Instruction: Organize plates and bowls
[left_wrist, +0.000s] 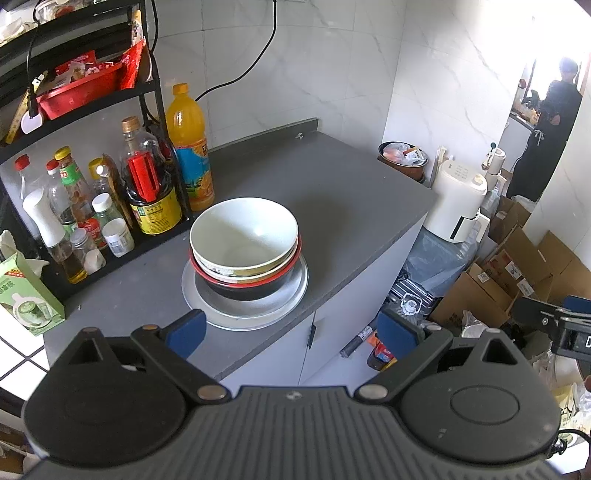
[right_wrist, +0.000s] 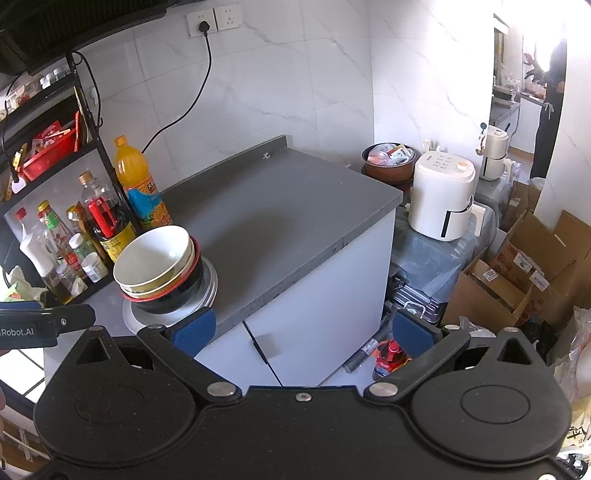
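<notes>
A stack of bowls stands on a silver plate (left_wrist: 258, 314) near the front edge of the grey counter (left_wrist: 332, 206). A white bowl (left_wrist: 243, 232) tops it, with another pale bowl and a black bowl with a red rim (left_wrist: 255, 286) beneath. My left gripper (left_wrist: 291, 330) hangs open just in front of the stack, nothing between its blue pads. In the right wrist view the same stack (right_wrist: 159, 266) sits on the plate (right_wrist: 210, 284) at the left. My right gripper (right_wrist: 303, 330) is open and empty, out past the counter's front edge over the cabinet.
A black rack of sauce bottles (left_wrist: 110, 195) and an orange juice bottle (left_wrist: 188, 147) stand left of the stack. A white appliance (left_wrist: 458, 199), a brown pot (left_wrist: 402, 158) and cardboard boxes (left_wrist: 517, 273) lie to the right. A person (left_wrist: 546, 136) stands in the far doorway.
</notes>
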